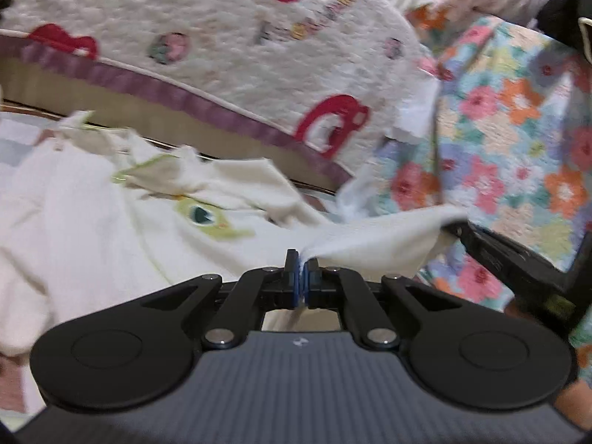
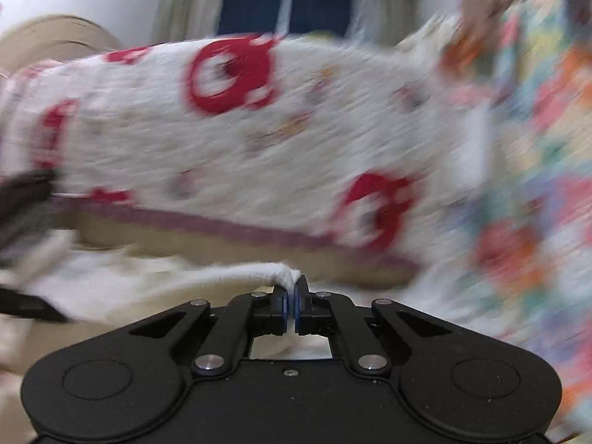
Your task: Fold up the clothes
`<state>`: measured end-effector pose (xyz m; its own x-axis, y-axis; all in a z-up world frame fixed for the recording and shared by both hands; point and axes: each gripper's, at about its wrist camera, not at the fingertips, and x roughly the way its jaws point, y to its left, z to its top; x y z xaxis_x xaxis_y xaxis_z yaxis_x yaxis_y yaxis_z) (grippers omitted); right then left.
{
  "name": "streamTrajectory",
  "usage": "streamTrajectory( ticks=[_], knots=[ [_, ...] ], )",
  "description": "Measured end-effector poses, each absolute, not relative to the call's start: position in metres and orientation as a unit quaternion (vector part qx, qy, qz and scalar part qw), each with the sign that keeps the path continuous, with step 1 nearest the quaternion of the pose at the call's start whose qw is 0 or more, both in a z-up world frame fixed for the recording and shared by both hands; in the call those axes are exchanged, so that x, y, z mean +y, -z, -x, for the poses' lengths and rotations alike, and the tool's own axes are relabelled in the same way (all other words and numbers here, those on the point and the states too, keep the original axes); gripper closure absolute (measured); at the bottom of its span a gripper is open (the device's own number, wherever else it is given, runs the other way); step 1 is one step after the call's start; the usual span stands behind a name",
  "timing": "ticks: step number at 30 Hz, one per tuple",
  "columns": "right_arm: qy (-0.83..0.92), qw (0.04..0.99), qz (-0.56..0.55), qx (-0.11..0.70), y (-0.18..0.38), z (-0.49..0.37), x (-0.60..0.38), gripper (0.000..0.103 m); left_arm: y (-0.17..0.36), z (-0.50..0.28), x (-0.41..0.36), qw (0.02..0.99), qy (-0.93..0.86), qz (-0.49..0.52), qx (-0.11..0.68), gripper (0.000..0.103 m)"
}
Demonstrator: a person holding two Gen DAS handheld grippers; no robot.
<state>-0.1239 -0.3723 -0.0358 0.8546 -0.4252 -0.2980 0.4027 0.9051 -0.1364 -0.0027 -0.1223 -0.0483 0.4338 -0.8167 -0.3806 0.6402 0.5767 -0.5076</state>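
Observation:
A cream-white garment point(image 1: 92, 214) with a green monster-eye print and green-trimmed collar lies on the bed. My left gripper point(image 1: 304, 264) is shut on an edge of this garment, and a stretch of the cloth point(image 1: 384, 244) runs right to the other gripper point(image 1: 492, 255), seen as a black shape. In the right wrist view, my right gripper point(image 2: 293, 288) is shut on the same white garment point(image 2: 222, 277), whose edge stretches off to the left. That view is strongly blurred.
A white quilt point(image 1: 222, 37) with red car prints and a purple border hangs behind, also in the right wrist view point(image 2: 259, 129). A colourful floral blanket point(image 1: 510, 129) fills the right side. A dark window point(image 2: 285, 0) shows at the top.

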Motion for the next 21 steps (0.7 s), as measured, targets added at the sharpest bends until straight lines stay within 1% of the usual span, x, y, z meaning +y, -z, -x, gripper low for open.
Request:
streamTrajectory(
  ticks=[2, 3, 5, 8, 10, 13, 16, 18, 19, 21],
  knots=[
    [0.234, 0.944, -0.082, 0.216, 0.056, 0.126, -0.419, 0.1, 0.055, 0.01, -0.14, 0.816, 0.461, 0.123, 0.327, 0.098],
    [0.237, 0.935, -0.123, 0.236, 0.067, 0.131, -0.433, 0.1, 0.06, 0.014, -0.149, 0.81, 0.468, 0.109, 0.338, 0.098],
    [0.236, 0.919, -0.17, 0.265, 0.087, 0.142, -0.447, 0.1, 0.073, 0.024, -0.165, 0.799, 0.473, 0.08, 0.363, 0.098],
    [0.238, 0.907, -0.171, 0.301, 0.118, 0.156, -0.454, 0.1, 0.099, 0.031, -0.177, 0.786, 0.464, 0.086, 0.399, 0.099],
    [0.238, 0.9, -0.193, 0.31, 0.136, 0.163, -0.462, 0.1, 0.11, 0.034, -0.181, 0.78, 0.457, 0.091, 0.419, 0.1],
    [0.226, 0.908, -0.185, 0.3, 0.123, 0.18, -0.457, 0.1, 0.094, 0.042, -0.179, 0.782, 0.469, 0.076, 0.404, 0.102],
    [0.213, 0.919, -0.169, 0.286, 0.103, 0.198, -0.45, 0.101, 0.045, 0.058, -0.159, 0.778, 0.504, 0.077, 0.367, 0.102],
    [0.204, 0.926, -0.158, 0.277, 0.09, 0.21, -0.446, 0.101, 0.023, 0.068, -0.151, 0.774, 0.517, 0.069, 0.359, 0.102],
    [0.2, 0.929, -0.153, 0.272, 0.084, 0.216, -0.444, 0.101, 0.019, 0.072, -0.15, 0.773, 0.519, 0.058, 0.361, 0.102],
    [0.191, 0.935, -0.142, 0.262, 0.071, 0.228, -0.439, 0.101, 0.029, 0.077, -0.158, 0.764, 0.515, 0.047, 0.387, 0.101]
  ],
)
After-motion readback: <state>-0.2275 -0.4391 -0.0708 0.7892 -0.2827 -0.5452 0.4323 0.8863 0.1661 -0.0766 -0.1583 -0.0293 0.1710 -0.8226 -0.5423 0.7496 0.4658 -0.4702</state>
